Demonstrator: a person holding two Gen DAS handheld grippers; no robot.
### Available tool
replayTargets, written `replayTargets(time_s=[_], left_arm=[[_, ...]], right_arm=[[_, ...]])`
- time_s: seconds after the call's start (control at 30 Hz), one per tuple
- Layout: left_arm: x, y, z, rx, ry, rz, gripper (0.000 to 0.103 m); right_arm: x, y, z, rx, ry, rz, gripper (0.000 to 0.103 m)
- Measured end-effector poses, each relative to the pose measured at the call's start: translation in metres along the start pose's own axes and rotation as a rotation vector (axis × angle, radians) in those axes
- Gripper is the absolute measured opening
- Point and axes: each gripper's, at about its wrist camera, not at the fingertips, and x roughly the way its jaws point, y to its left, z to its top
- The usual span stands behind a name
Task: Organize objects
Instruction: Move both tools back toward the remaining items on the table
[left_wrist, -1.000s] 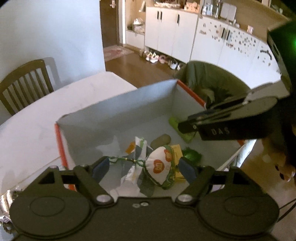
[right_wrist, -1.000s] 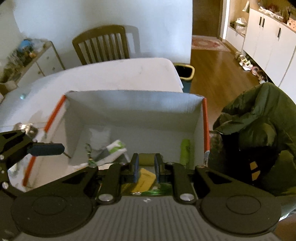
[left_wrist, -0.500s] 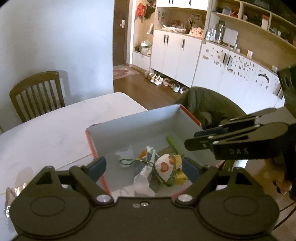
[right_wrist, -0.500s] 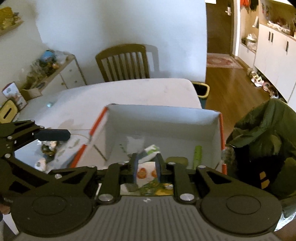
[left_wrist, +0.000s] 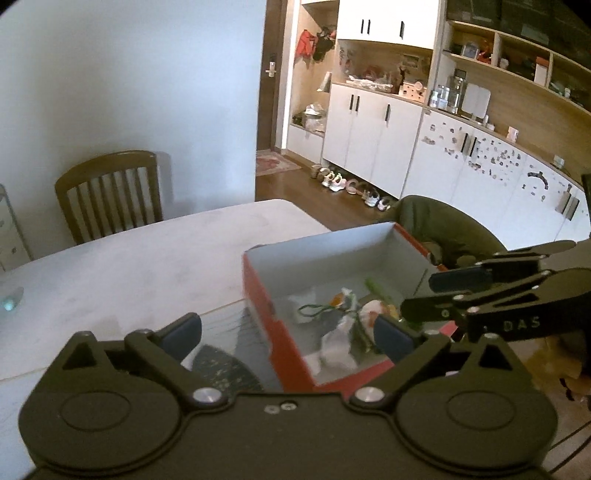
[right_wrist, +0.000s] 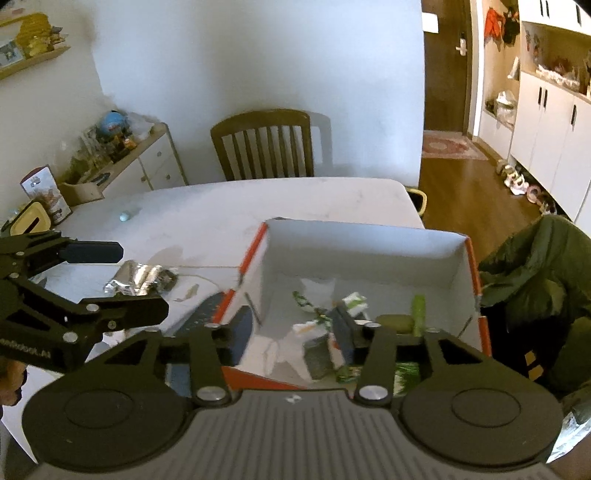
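An open orange box with a grey inside (left_wrist: 258, 295) (right_wrist: 369, 251) stands on the white table near its right end. Inside lie a white pouch with a green cord (left_wrist: 340, 314) (right_wrist: 317, 325), a green stick (right_wrist: 418, 314), an olive lump (right_wrist: 394, 322) and paper scraps. My left gripper (left_wrist: 291, 334) is open and empty, held above the box's near left corner. My right gripper (right_wrist: 291, 328) is open and empty above the box's near edge. Each gripper also shows in the other's view, the right gripper (left_wrist: 454, 295) and the left gripper (right_wrist: 110, 280).
A silver foil packet (right_wrist: 135, 278) and a dark flat item (right_wrist: 207, 314) lie on the table (right_wrist: 221, 210) left of the box. A wooden chair (right_wrist: 262, 146) stands at the far side. A green jacket (right_wrist: 532, 273) hangs on a chair at the right. A sideboard with clutter (right_wrist: 122, 162) stands at the left.
Both grippers have risen and pulled back from the box. The right gripper's jaws have opened from nearly shut to wide. The left gripper stays open.
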Motion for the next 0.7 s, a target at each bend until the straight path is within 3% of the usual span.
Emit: replayTargets(time_s=[0.5,0.7], left_arm=[[-0.034,0.093,-0.027,-0.065,-0.021,0.077,0.103],[-0.044,0.146,-0.042,-0.132,-0.053,0.152,0.103]], right_arm=[[0.006,0.096,-0.003,-0.033,-0.024,0.043,0.074],[0.016,0.134,-0.005,-0.058,-0.043,0.047,0.084]])
